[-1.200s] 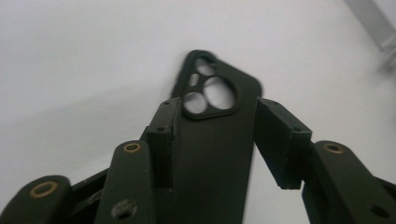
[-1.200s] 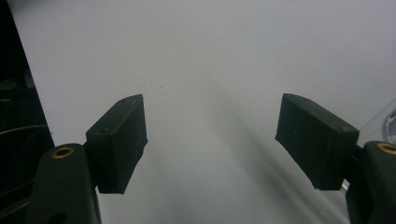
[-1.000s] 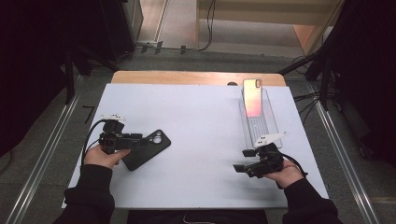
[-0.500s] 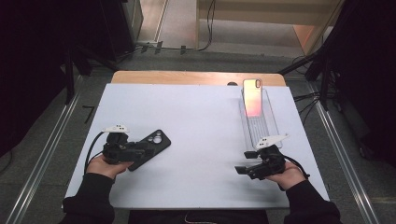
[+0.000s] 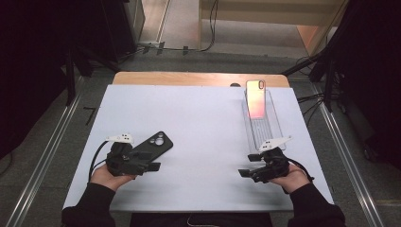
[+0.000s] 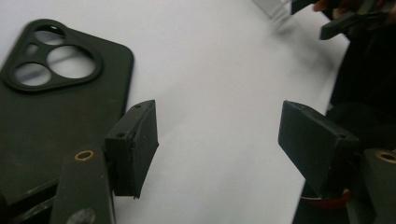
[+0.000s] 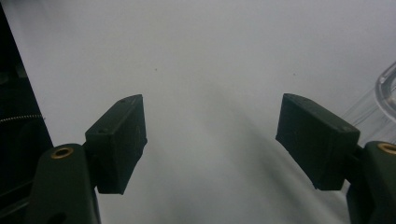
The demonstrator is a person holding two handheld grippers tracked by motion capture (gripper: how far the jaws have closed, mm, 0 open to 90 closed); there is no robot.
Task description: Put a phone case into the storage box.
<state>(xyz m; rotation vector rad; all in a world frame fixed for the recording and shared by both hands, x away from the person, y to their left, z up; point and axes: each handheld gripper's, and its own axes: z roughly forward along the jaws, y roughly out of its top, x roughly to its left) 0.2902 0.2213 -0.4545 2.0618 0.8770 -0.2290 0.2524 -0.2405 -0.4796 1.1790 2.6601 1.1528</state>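
A black phone case (image 5: 153, 143) lies flat on the white table (image 5: 203, 137), camera cut-outs facing up. My left gripper (image 5: 147, 160) sits at its near end, open. In the left gripper view the case (image 6: 46, 107) lies beside and partly under the left jaw, and the gap of the gripper (image 6: 217, 144) holds only bare table. A phone (image 5: 255, 97) with a pink-orange glowing screen leans upright at the far end of a clear tray (image 5: 264, 127). My right gripper (image 5: 248, 165) rests near the tray's near end, open and empty (image 7: 210, 144).
The clear tray's rim (image 7: 385, 88) shows at the right edge of the right gripper view. The right hand's gripper (image 6: 345, 21) appears far off in the left gripper view. A wooden strip (image 5: 198, 78) runs along the table's far edge.
My left hand has drawn back toward the table's near edge, while the case stays about where it was. The right gripper has hardly moved.
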